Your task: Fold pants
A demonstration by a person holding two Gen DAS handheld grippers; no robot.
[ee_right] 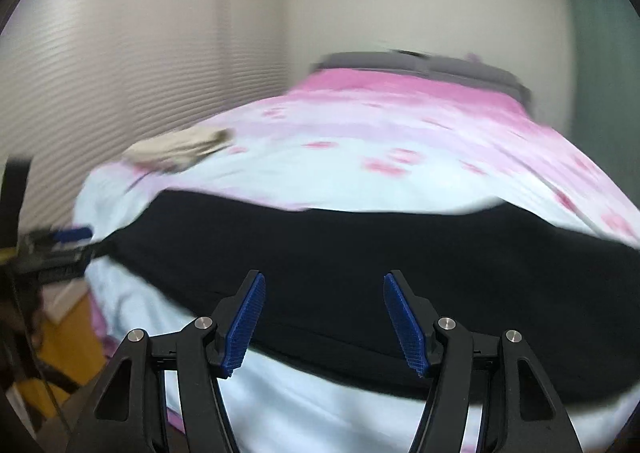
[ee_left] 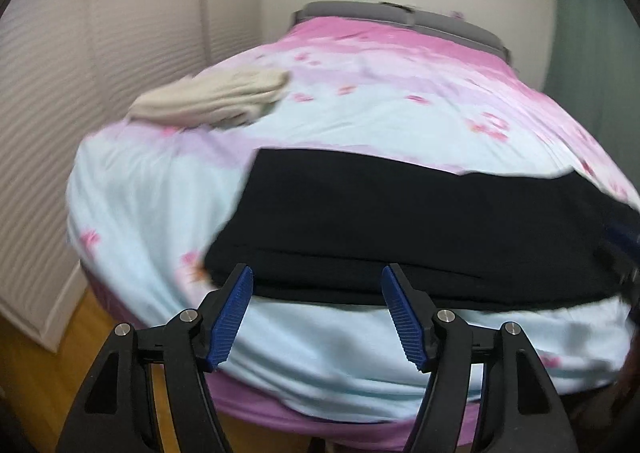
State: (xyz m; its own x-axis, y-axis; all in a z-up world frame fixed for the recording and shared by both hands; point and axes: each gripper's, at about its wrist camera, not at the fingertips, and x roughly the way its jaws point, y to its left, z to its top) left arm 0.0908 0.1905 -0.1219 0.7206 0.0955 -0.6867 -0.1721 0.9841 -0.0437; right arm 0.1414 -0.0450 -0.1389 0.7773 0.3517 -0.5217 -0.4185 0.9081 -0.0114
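Observation:
Black pants (ee_left: 400, 221) lie flat as a wide dark band across the near part of a bed, and they also fill the middle of the right wrist view (ee_right: 360, 261). My left gripper (ee_left: 317, 272) hovers open over the near edge of the pants, with nothing between its blue pads. Over the same near edge my right gripper (ee_right: 325, 277) is open and empty too. In the right wrist view the left gripper (ee_right: 60, 241) shows blurred at the pants' left end. Both views are motion-blurred.
The bed cover (ee_left: 360, 353) is pale blue and pink with a flower print. A folded beige garment (ee_left: 216, 97) lies at the bed's far left. Grey pillows (ee_left: 400, 19) sit at the head. Slatted white doors (ee_left: 60, 113) and wood floor (ee_left: 40, 373) are on the left.

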